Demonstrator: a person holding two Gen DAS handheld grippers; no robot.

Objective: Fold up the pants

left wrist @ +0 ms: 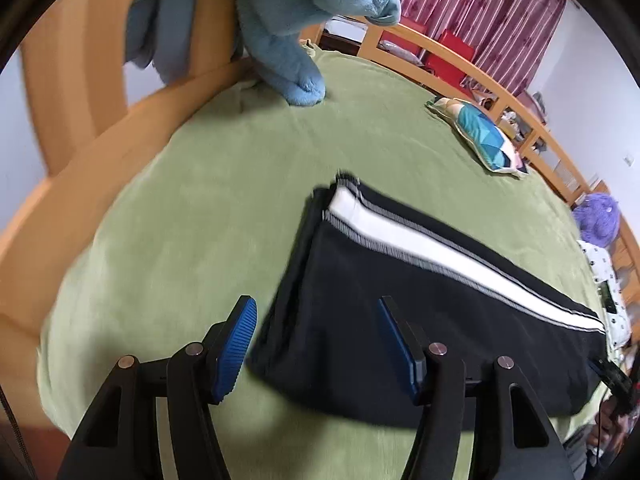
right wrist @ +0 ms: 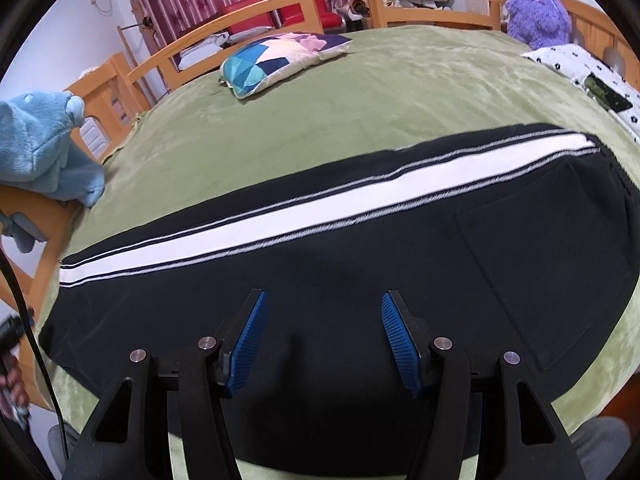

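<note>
The black track pants with a white side stripe lie flat on the green bed blanket, folded lengthwise so one leg lies on the other, the cuffs to the left and the waist with a back pocket to the right in the right wrist view. The right hand-held gripper hangs over the near middle of the pants, jaws spread wide with nothing between the blue pads. The left hand-held gripper hangs above the near edge at the cuff end, likewise spread open and empty; its left pad is over bare blanket, its right pad over the black cloth. Whether either touches the fabric I cannot tell. A blue plush toy sits at the wooden bed frame, a patterned pillow lies far across the bed, and a purple plush toy sits in the far right corner.
</note>
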